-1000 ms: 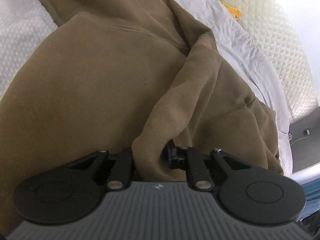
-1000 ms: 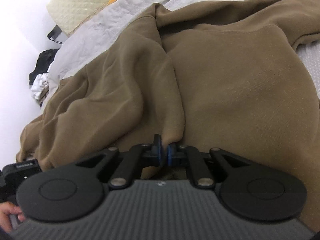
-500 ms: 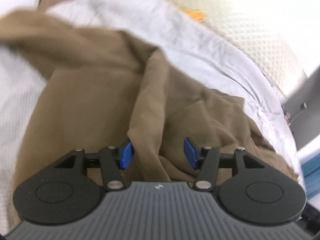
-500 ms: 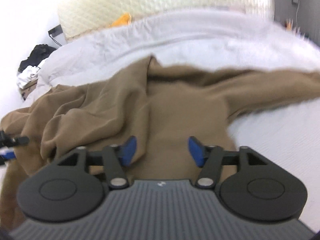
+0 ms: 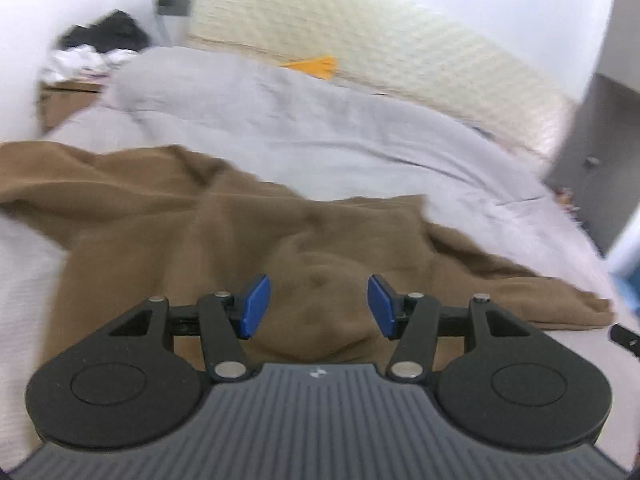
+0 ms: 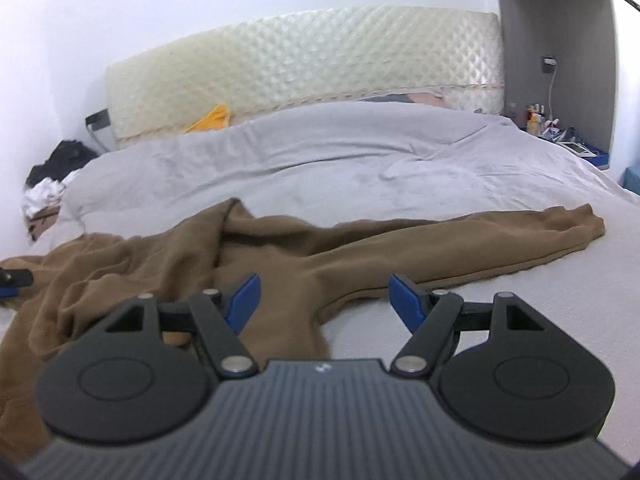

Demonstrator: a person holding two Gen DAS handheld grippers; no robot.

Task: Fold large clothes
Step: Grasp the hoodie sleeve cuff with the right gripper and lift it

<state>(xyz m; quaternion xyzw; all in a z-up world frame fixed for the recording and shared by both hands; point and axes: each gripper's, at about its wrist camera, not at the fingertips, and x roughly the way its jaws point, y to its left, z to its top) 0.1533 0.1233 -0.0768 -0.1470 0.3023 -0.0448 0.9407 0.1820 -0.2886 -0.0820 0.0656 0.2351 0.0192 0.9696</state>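
Both grippers have let go of the brown fleece sweatshirt (image 6: 248,256) since a second ago, when each was pinched tight on a fold of it; the cloth now lies below and beyond them. That sweatshirt sprawls rumpled across the lower middle of both views on the pale grey bedsheet (image 6: 400,176), one long sleeve (image 6: 520,236) stretched toward the right edge of the right wrist view. The left gripper (image 5: 318,306) holds its blue pads (image 5: 254,306) about half apart, with nothing between them. The right gripper (image 6: 324,302) has just been opening further, and its blue pads (image 6: 406,300) stand wider still, also with nothing caught. Behind the sheet, a cream quilted mattress (image 6: 304,68) leans against the wall in the upper middle, with an orange cloth scrap (image 6: 212,118) at its foot. A heap of black and white clothes (image 6: 50,176) sits at the far left edge.
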